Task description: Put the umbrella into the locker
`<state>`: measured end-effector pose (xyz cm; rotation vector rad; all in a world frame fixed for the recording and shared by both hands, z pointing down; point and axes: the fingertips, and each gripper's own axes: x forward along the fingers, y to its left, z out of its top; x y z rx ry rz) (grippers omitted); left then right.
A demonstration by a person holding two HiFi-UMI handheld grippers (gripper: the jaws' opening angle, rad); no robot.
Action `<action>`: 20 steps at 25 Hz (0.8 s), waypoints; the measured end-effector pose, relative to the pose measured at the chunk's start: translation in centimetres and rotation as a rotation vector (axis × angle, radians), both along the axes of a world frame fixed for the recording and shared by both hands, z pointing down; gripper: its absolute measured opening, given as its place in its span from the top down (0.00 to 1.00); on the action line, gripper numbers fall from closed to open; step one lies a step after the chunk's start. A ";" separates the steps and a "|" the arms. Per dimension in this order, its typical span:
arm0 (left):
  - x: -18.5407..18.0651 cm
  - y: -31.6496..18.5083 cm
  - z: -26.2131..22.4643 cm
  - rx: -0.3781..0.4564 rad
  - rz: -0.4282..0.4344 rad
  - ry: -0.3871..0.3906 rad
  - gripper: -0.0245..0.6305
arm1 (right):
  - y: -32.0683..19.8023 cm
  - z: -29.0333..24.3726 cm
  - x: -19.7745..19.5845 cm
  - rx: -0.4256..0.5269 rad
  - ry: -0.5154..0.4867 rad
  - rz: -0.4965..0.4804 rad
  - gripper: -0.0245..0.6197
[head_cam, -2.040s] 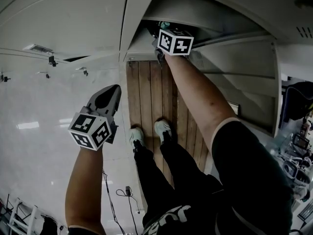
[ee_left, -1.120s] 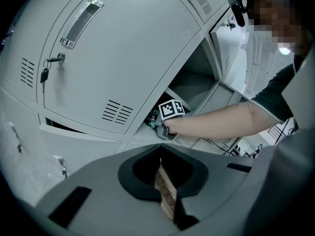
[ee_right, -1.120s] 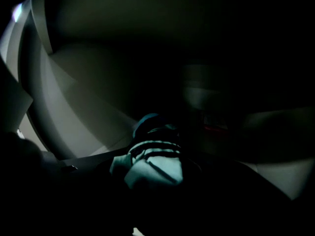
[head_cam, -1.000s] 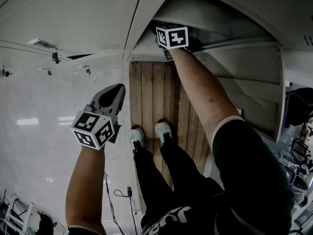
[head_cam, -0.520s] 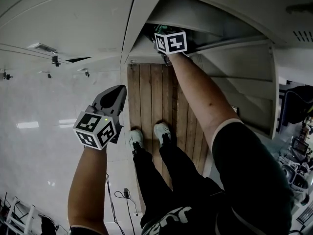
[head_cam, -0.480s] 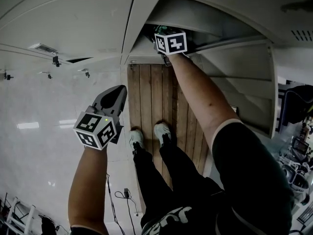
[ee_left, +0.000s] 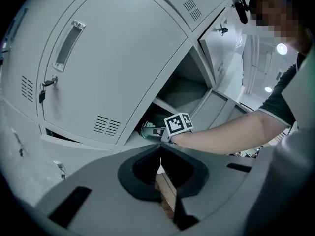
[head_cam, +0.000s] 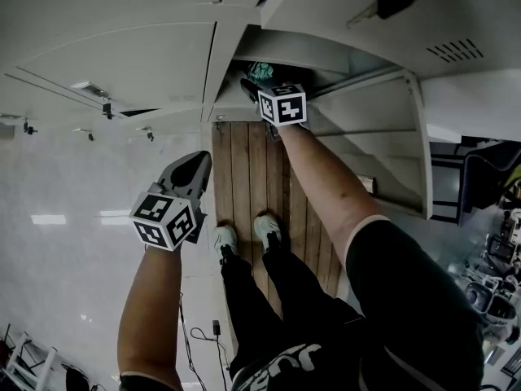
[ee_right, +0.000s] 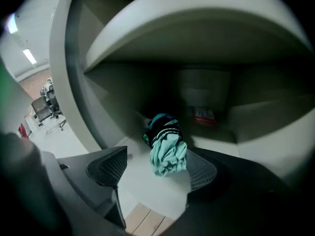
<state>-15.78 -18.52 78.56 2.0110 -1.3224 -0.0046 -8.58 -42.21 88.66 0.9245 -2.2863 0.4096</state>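
The right gripper (ee_right: 155, 163) is standing with its jaws wide apart and gripping nothing, probably because the folded teal umbrella (ee_right: 166, 146) is already lying on the floor of the locker (ee_right: 74, 82). It is resting just inside the front edge, in line with the spread pads. The left gripper (ee_left: 160, 151) is hanging outside, jaws together and empty, seemingly keeping clear of the opening.

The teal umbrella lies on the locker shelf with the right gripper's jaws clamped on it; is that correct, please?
Not quite: the right gripper has its jaws apart, not clamped. The teal umbrella lies free on the locker shelf, as the right gripper view shows.
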 end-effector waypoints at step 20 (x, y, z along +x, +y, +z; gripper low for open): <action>4.6 -0.1 -14.2 0.028 0.005 -0.030 0.95 | 15.1 -10.0 7.6 -0.211 -0.046 0.028 0.43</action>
